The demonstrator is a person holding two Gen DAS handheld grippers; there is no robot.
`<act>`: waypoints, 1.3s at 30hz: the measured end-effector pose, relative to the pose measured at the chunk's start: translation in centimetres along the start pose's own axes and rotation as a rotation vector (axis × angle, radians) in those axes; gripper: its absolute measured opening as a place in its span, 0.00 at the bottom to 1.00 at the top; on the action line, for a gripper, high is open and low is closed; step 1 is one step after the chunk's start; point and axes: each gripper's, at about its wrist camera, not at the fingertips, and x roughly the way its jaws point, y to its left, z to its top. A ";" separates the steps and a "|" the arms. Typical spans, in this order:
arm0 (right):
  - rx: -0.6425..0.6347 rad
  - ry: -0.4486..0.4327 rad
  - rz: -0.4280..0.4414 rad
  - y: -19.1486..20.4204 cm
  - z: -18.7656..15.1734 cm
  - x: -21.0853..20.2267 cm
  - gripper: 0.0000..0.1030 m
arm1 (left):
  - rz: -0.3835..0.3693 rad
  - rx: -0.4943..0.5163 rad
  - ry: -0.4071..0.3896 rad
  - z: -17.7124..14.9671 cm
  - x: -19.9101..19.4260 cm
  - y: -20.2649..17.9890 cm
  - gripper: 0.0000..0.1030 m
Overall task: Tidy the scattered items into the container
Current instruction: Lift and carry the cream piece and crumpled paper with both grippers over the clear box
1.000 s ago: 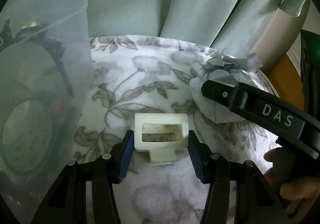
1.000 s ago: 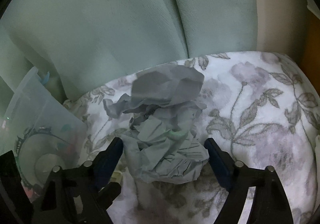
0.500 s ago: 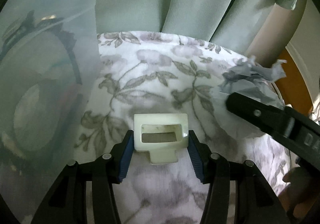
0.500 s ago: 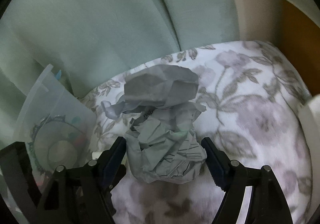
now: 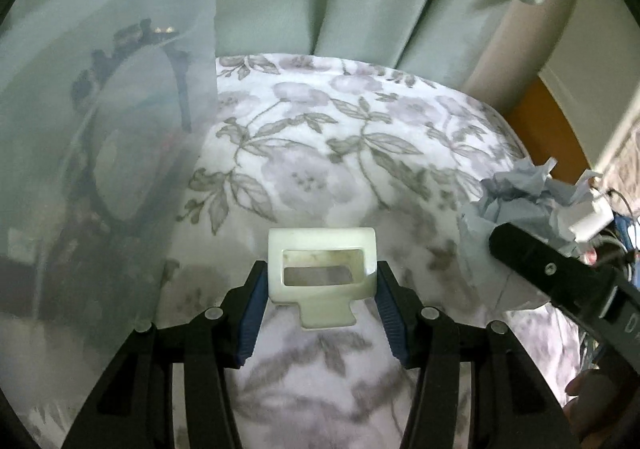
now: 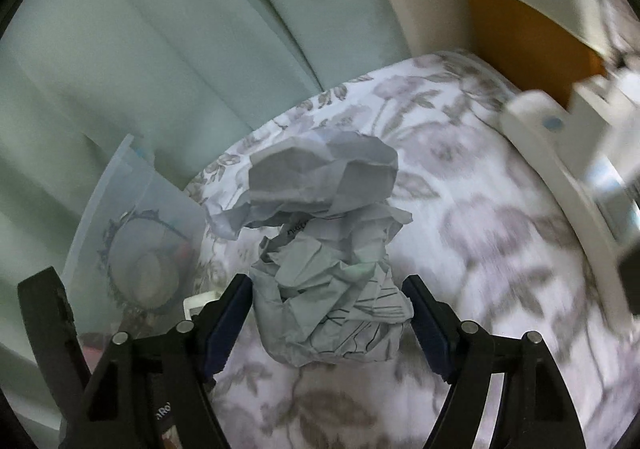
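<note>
Right wrist view: crumpled grey paper wad (image 6: 326,249), creased, faintly inked.

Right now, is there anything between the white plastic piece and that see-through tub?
No object: in the left wrist view, only bare floral blanket separates the white plastic piece, clamped in the left gripper, from the translucent tub.

Cream-white plastic clip (image 5: 322,269). Pale grey-blue crumpled paper (image 6: 326,269), faint black line markings. Bedspread (image 5: 344,153) white, grey-lilac flowers, grey-green leaves. Curtain (image 6: 160,49) pale sage green. Container (image 5: 108,137) frosted translucent. Claw pads (image 5: 250,313) dark blue, arms black.
</note>
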 end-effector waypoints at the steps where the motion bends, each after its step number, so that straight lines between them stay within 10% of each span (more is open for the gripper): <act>1: 0.012 0.000 0.001 -0.3 -0.5 -0.7 0.77 | -0.004 0.006 -0.004 -0.2 -0.5 -0.2 0.52; 39: -0.096 -0.289 0.112 7.9 -2.5 -17.0 0.77 | -0.042 0.075 -0.358 0.5 -18.2 -0.7 0.52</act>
